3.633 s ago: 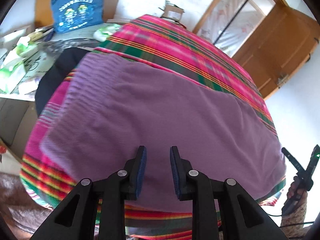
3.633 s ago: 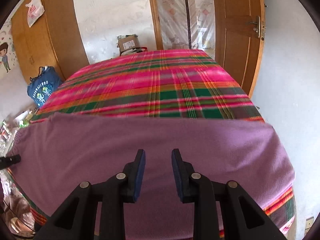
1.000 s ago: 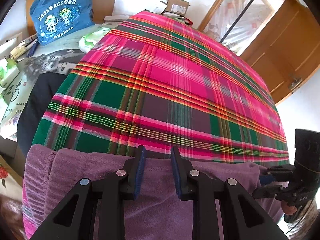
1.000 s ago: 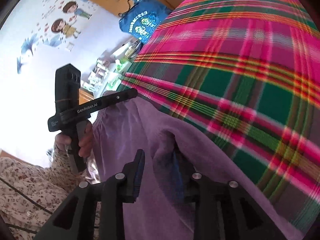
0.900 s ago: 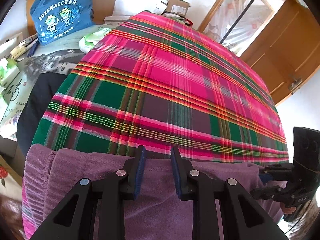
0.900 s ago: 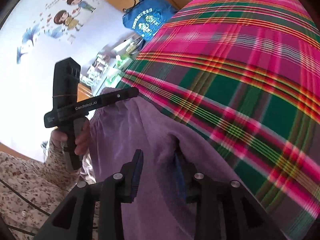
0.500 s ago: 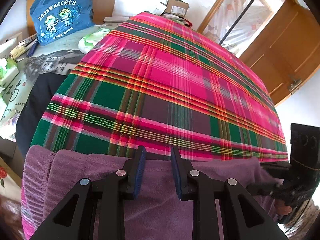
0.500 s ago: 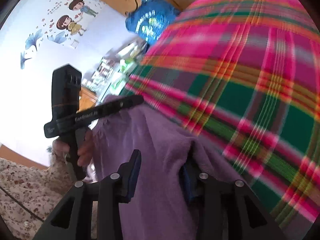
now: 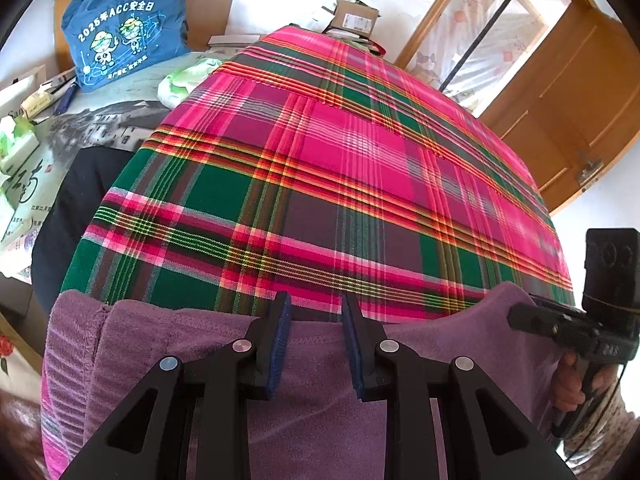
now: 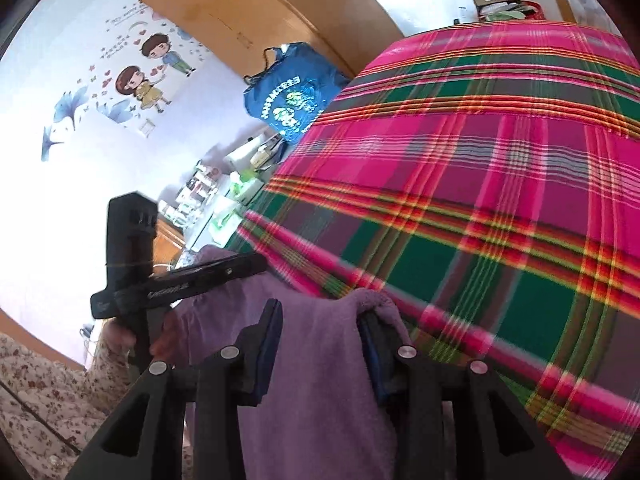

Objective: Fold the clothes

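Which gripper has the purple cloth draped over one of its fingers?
The right gripper: the purple cloth bunches between its open jaws and hangs over one fingertip. The left gripper shows both tips bare above the cloth.

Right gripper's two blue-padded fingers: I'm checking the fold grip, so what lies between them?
In the right wrist view, a fold of the purple fleece garment fills the gap in the right gripper.

The purple garment (image 9: 320, 400) looked soft, matt fleece; the plaid bedspread (image 9: 320, 184) was woven cloth; the wardrobe (image 10: 256, 12) was smooth wood.
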Tool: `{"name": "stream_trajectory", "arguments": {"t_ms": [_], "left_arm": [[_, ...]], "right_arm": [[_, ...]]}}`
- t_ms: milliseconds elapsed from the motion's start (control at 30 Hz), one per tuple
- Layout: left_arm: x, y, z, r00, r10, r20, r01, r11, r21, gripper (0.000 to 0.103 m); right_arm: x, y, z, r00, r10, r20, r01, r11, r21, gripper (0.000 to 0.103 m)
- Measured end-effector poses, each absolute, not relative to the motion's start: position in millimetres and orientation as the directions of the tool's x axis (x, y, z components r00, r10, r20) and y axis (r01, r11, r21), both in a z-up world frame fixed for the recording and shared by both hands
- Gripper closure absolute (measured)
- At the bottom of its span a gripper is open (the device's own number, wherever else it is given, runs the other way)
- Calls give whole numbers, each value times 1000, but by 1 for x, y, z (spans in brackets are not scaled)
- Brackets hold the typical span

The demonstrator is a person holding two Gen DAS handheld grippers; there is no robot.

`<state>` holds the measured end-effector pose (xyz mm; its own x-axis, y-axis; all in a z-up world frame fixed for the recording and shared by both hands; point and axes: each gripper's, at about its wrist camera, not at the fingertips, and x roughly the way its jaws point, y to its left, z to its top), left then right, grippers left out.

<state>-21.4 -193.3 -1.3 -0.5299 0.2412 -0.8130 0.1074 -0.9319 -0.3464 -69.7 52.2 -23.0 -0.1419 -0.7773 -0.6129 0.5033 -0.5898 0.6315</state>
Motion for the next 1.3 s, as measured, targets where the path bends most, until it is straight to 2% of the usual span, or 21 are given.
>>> {"name": "stream_trajectory", "arguments": {"t_ms": [133, 200, 267, 633, 767, 833, 967, 1033, 1100, 1300], "left_arm": [[-21, -193, -1, -530, 240, -813, 109, -932, -346, 76], [-21, -193, -1, -530, 239, -813, 110, -932, -346, 76], [-21, -193, -1, -531, 238, -813, 111, -932, -345, 76], [-23, -189, 1, -524, 216, -824, 107, -943, -315, 76], [-29, -183, 3, -494, 192, -848, 95, -958, -272, 76], [-33, -179, 4, -476, 183, -860, 88, -963, -254, 73], [-39, -164, 11, -485, 276, -830, 0, -949, -316, 71], [-44, -151, 14, -484, 326, -812, -62, -938, -340, 63], [-51, -137, 14, -468, 361, -807, -117, -930, -348, 63], [-69, -99, 5, -377, 419, -826, -257, -904, -341, 63]], "right_arm": [[-76, 57, -30, -157, -747, -646, 471, -631, 616, 73], [-78, 56, -34, -167, -719, -675, 461, -662, 591, 87], [-80, 57, -36, -173, -704, -688, 450, -678, 581, 92], [-80, 68, -34, -183, -668, -722, 418, -717, 557, 92], [-73, 76, -15, -265, -600, -755, 417, -777, 472, 76], [-67, 88, -4, -330, -561, -760, 404, -811, 423, 76], [-50, 128, 11, -419, -545, -726, 327, -837, 440, 76], [-40, 149, 14, -454, -522, -722, 276, -853, 443, 76], [-27, 166, 16, -479, -491, -727, 241, -870, 429, 76], [12, 187, 16, -511, -318, -799, 222, -946, 235, 73]]}}
